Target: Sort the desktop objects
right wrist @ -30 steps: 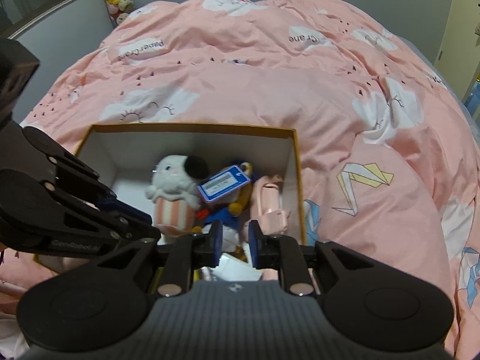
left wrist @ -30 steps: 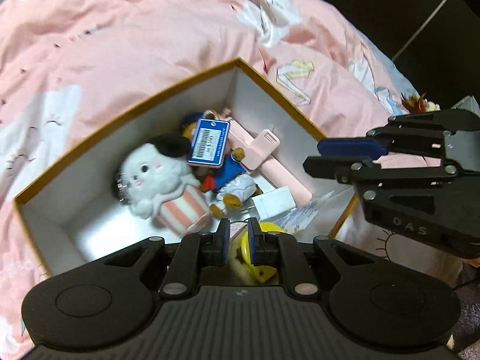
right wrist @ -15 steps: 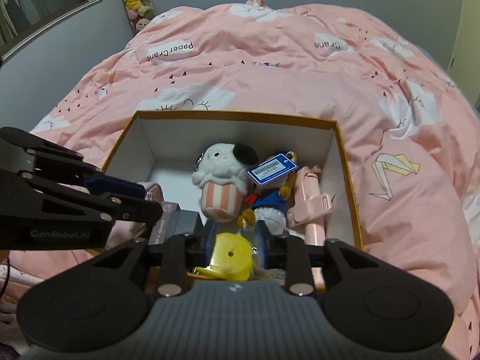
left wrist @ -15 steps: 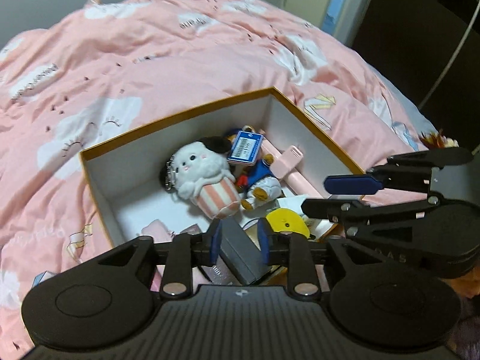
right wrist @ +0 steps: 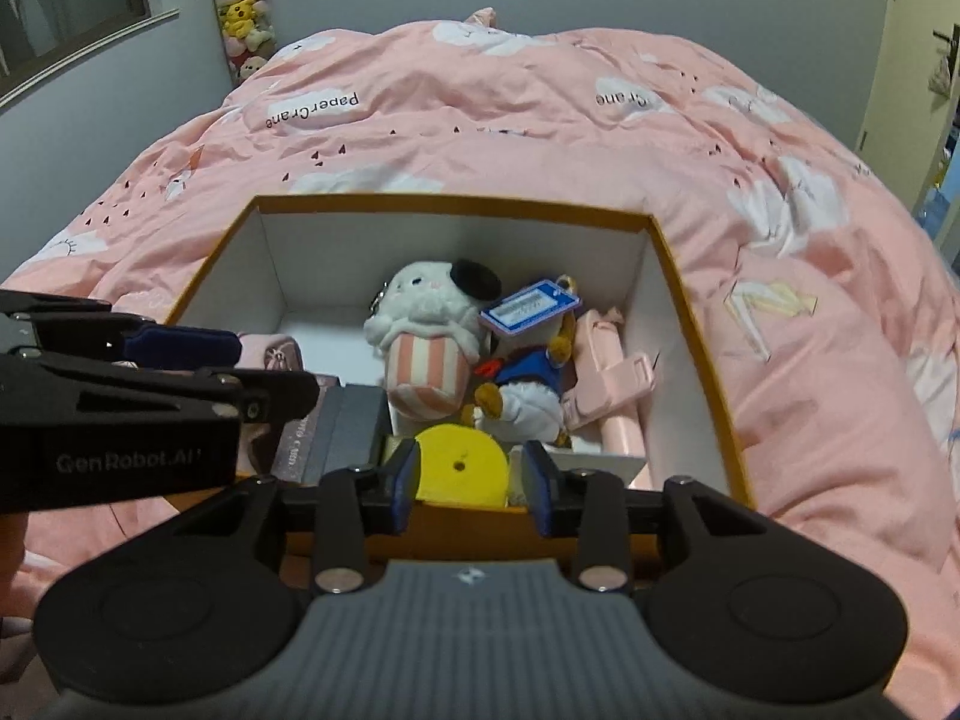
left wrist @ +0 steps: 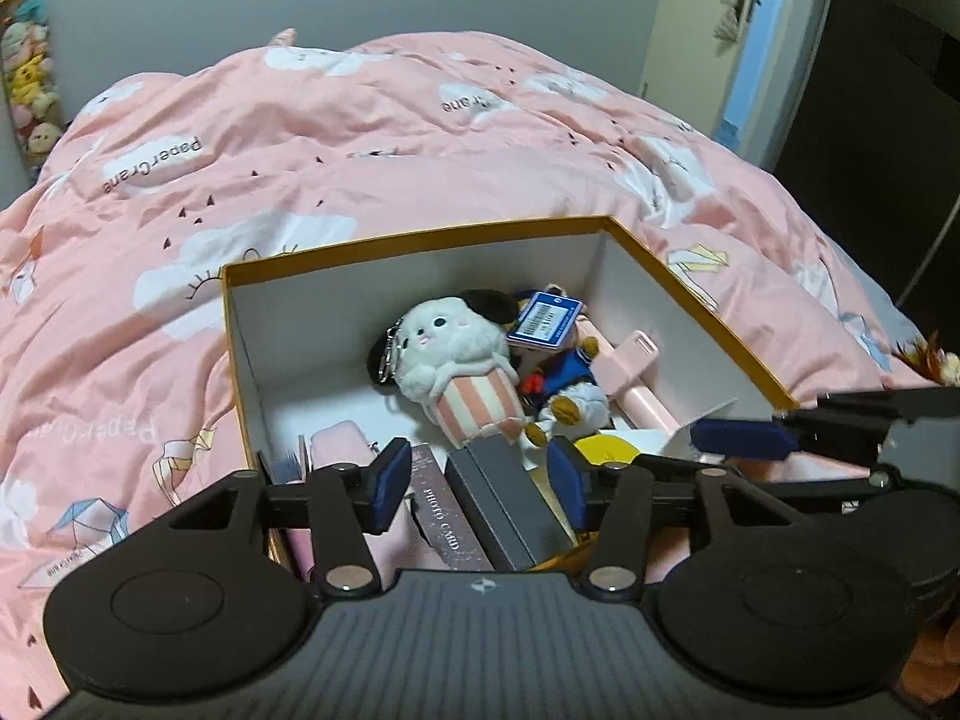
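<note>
Dim indoor light, soft shadows, mild grain, and strong fisheye bending at edges

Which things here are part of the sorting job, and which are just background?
Job:
- box
- white plush
- duck plush
- yellow disc
- grey case
- photo card box
- pink stick
- left gripper, right gripper, both open, holding nothing

Background:
- pink duvet
- shelf of plush toys
- door
</note>
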